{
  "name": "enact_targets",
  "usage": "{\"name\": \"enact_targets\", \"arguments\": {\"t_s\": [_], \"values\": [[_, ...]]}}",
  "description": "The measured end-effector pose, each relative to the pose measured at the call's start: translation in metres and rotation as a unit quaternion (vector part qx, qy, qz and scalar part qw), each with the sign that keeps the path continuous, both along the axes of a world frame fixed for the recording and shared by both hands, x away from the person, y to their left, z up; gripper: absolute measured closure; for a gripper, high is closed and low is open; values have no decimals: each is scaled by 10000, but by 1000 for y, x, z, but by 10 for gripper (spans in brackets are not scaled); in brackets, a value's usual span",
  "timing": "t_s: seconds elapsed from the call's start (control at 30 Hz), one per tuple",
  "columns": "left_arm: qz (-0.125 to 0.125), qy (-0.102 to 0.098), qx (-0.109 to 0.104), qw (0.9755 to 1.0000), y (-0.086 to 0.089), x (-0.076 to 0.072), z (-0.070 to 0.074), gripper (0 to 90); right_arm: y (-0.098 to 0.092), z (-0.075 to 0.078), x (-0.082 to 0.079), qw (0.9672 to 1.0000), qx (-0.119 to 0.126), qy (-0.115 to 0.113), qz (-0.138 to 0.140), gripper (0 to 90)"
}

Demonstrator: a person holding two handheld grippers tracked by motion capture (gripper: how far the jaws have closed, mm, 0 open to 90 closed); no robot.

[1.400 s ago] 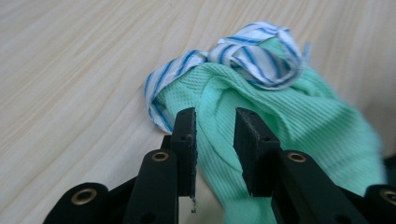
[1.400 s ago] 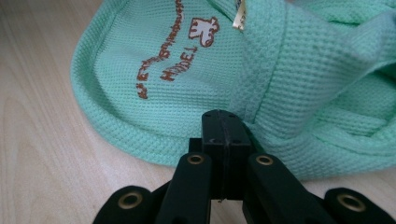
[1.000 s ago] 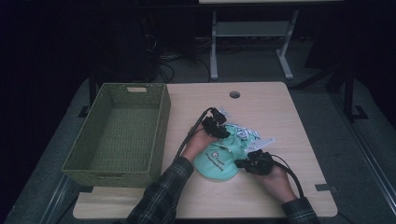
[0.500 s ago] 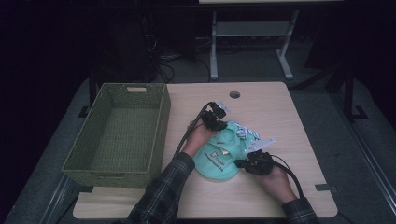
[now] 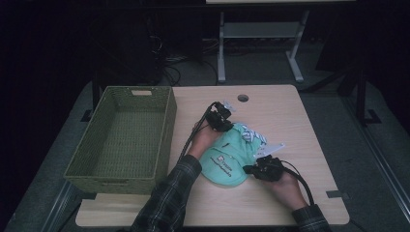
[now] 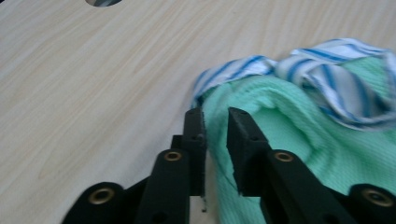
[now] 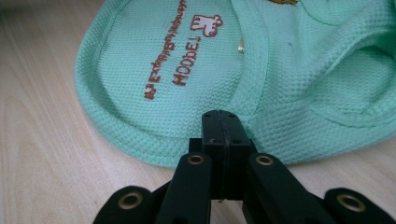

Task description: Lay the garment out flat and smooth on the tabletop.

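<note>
A mint-green garment point(image 5: 225, 162) with brown lettering point(image 7: 180, 70) lies on the wooden table point(image 5: 290, 111), with a blue-and-white striped cloth point(image 5: 251, 134) at its far edge. My left gripper point(image 5: 220, 116) is at the garment's far left corner. Its jaws have just been opening and stand a little apart point(image 6: 215, 116), with the green edge point(image 6: 280, 121) loose between them. My right gripper point(image 5: 258, 169) is at the near right hem, and its jaws point(image 7: 220, 116) are pressed shut on that hem.
A woven green basket point(image 5: 167, 125) stands on the left of the table beside the left forearm. There is a round cable hole point(image 5: 242, 97) at the table's far edge. A small white tag point(image 5: 270, 149) lies next to the garment. Beyond the table are a stand and dark floor.
The left gripper has shifted slightly along the garment's far edge, and the green cloth there has been nudged. The right gripper has stayed at the near hem.
</note>
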State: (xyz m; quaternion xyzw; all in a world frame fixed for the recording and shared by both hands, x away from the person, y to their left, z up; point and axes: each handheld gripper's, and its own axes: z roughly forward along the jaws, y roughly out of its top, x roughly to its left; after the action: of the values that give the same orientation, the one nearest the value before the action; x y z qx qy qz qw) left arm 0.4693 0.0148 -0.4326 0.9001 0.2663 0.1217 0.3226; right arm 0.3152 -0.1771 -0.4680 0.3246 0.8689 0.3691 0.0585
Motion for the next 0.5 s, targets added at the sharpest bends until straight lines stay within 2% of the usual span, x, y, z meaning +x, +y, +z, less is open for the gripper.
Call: {"name": "enact_targets", "arguments": {"t_s": [0.13, 0.33, 0.4, 0.5], "values": [[37, 65, -147, 9999, 10, -15, 7, 782, 0, 0, 0, 10000, -14, -3, -3, 899], [86, 127, -152, 9998, 25, -38, 5, 893, 0, 1, 0, 10000, -20, 4, -7, 899], [124, 164, -187, 9996, 28, -47, 4, 894, -1, 1, 0, 10000, -39, 19, 1, 899], [106, 152, -120, 9998, 34, -56, 1, 894, -1, 1, 0, 10000, -54, 0, 11, 899]]}}
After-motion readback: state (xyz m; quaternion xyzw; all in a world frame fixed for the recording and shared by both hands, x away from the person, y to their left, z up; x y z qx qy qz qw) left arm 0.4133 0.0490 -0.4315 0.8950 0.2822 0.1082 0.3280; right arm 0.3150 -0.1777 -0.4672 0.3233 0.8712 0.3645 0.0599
